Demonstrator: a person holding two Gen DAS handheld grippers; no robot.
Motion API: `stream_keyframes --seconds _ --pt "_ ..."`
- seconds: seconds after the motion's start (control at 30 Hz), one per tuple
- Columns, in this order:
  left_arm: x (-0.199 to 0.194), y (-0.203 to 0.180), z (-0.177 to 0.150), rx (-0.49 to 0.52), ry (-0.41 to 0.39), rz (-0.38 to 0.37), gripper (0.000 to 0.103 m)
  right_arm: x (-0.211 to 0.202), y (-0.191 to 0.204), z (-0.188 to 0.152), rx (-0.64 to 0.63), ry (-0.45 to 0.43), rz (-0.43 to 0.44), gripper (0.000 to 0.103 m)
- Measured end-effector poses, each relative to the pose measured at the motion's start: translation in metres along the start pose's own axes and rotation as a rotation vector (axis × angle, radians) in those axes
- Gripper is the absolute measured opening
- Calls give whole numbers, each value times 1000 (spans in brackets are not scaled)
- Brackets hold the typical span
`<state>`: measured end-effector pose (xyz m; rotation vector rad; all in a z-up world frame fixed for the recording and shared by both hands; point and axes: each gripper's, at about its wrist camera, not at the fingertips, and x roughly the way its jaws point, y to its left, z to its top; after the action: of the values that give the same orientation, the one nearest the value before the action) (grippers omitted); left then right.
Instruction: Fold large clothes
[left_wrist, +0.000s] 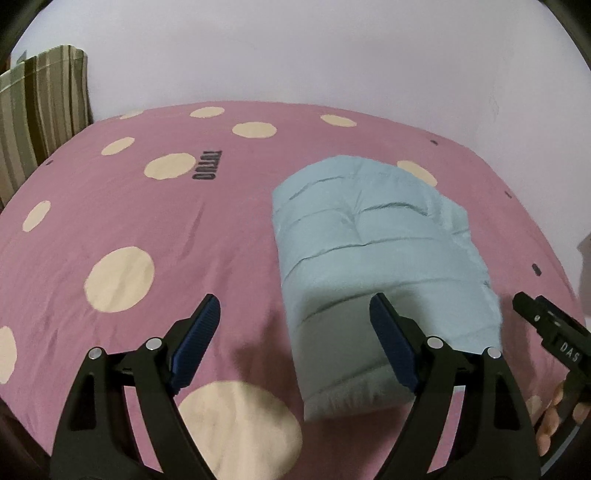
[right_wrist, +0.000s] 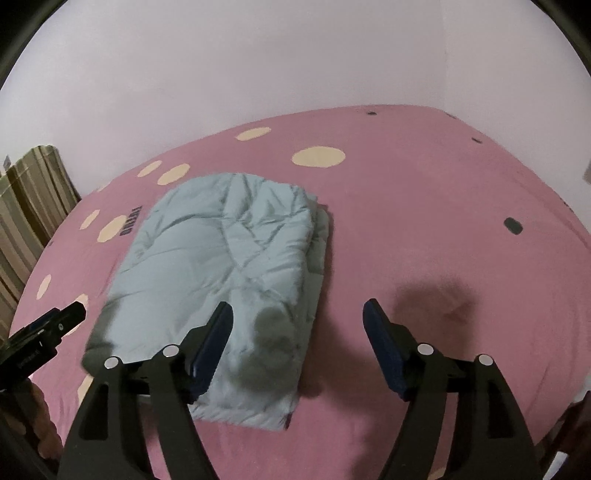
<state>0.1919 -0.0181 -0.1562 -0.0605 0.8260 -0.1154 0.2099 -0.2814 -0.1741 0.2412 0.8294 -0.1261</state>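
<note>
Black linkage arms and blue ribbed pads are filling the bottom of both wrist views. In the left wrist view the left gripper (left_wrist: 295, 339) is hovering with its jaws spread wide and nothing between them; its right pad is only overlapping the garment in the picture, not pressing on it. In the right wrist view the right gripper (right_wrist: 297, 343) is likewise gaping wide and gripping nothing.

Lying at right of centre in the left view is the pale blue quilted jacket (left_wrist: 369, 251), already gathered into a compact, thick rectangle on the pink bedspread (left_wrist: 184, 229). A lower layer is sticking out slightly along its right edge. By the look of it, the folding is essentially finished; at most a little squaring of that edge remains.

Cream dots and a dark printed word (left_wrist: 207, 165) are decorating the bedspread, and a striped cushion (left_wrist: 40, 103) is leaning at the upper left, against a plain pale wall (left_wrist: 332, 55). Nothing is crowding the bundle; shadows are darkening its near end.
</note>
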Motion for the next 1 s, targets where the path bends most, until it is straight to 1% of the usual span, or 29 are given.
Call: stream_keyframes --seconds 0.07,0.1,0.13,0.2,0.33,0.43,0.6,1.0 --pt "-13 -2 -2 11 -22 8 85 -10 6 -2 -15 -10 11 73" --pt "-20 -2 -4 19 -34 15 91 -13 8 -2 -19 -13 15 73" --pt "-26 -3 -5 26 -48 21 92 -18 11 -3 -26 -19 21 73" --pt "-39 -6 -7 39 -78 29 92 -24 16 -5 -33 -29 25 74" --pt "-62 -10 -9 38 -114 15 92 -38 23 -10 -40 -41 41 75" --pt "-74 -14 -11 43 -140 23 94 -48 29 -13 -53 -62 48 79" --pt "-89 -20 -13 50 -164 11 95 -62 37 -17 -71 -102 53 80" --pt "-108 -24 -17 57 -204 16 96 -78 39 -20 -64 -139 54 80"
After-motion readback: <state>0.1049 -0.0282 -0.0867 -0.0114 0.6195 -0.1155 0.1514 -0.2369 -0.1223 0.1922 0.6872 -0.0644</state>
